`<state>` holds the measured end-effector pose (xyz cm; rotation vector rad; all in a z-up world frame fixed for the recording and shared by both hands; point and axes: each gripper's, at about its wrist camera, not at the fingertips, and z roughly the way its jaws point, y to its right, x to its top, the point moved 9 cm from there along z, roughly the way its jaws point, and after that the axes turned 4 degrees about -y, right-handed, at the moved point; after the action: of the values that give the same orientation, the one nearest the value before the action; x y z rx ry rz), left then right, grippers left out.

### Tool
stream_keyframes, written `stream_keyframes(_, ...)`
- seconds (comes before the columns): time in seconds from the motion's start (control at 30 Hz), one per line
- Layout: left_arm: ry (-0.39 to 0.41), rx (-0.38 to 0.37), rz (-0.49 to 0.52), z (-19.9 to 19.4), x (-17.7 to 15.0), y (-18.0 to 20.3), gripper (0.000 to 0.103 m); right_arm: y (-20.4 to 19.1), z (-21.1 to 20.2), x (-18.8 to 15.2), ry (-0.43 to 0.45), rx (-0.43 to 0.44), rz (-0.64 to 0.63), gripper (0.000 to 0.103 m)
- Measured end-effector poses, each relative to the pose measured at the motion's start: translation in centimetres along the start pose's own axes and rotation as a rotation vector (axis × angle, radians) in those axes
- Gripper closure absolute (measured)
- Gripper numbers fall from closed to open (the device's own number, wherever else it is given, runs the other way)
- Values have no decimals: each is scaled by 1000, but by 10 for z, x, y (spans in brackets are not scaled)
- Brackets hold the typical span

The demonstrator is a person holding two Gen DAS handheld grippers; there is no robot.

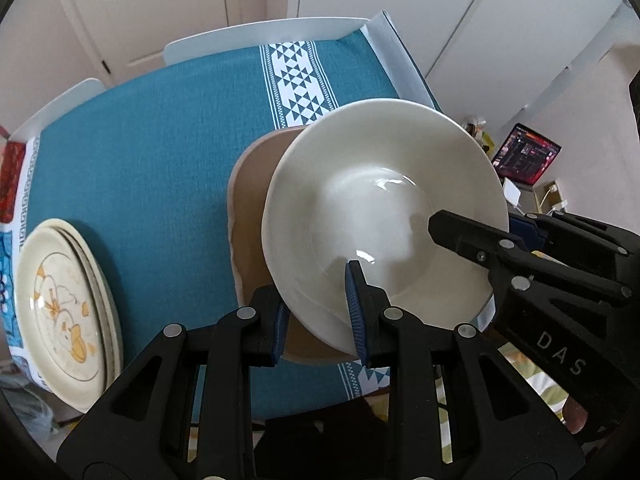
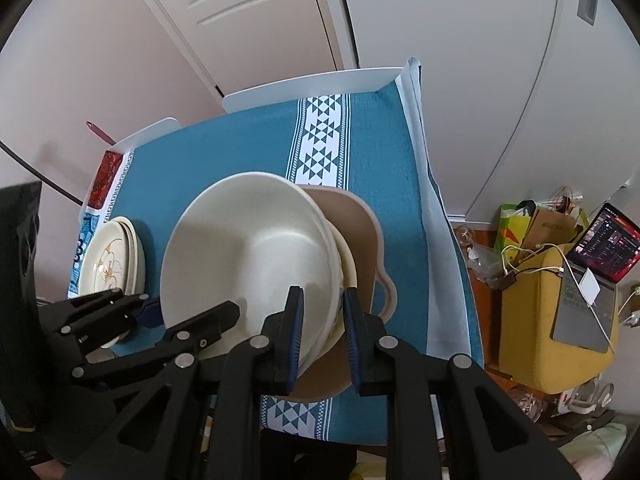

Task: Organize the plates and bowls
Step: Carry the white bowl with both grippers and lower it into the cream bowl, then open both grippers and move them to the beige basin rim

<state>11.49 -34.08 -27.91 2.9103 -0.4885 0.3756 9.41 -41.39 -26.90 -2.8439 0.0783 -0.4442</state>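
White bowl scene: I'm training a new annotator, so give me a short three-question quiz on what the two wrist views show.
1. True or false: the duck plates are stacked inside the white bowl.
2. What shows directly behind the white bowl? A) a tan dish B) a laptop C) a cutting board
3. Fill in: the left tongs and right tongs each have one finger inside the white bowl and one ____ it.

Key:
1. False; they lie apart on the tablecloth.
2. A.
3. outside.
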Motion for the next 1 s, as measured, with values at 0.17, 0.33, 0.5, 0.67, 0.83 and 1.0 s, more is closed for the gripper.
stream_keyframes(0.17,6,54,41,4,2,2,80,2,4,-5,-14,-1,6,85)
stream_keyframes(0.33,15,106,84,4,2,3,80,4,5,-6,-19,-6,6,85)
stream_keyframes(0.5,16,137,108,7,4,3,80,5,7,-7,-23,-4,13,85)
stream_keyframes(0.67,14,155,111,7,6,1,80,7,8,-8,-30,1,17,85)
stream_keyframes(0.83,10,171,113,7,7,-2,80,8,10,-8,-36,5,26,85)
stream_keyframes(1.0,7,160,113,7,6,-5,80,8,7,-6,-24,17,35,85)
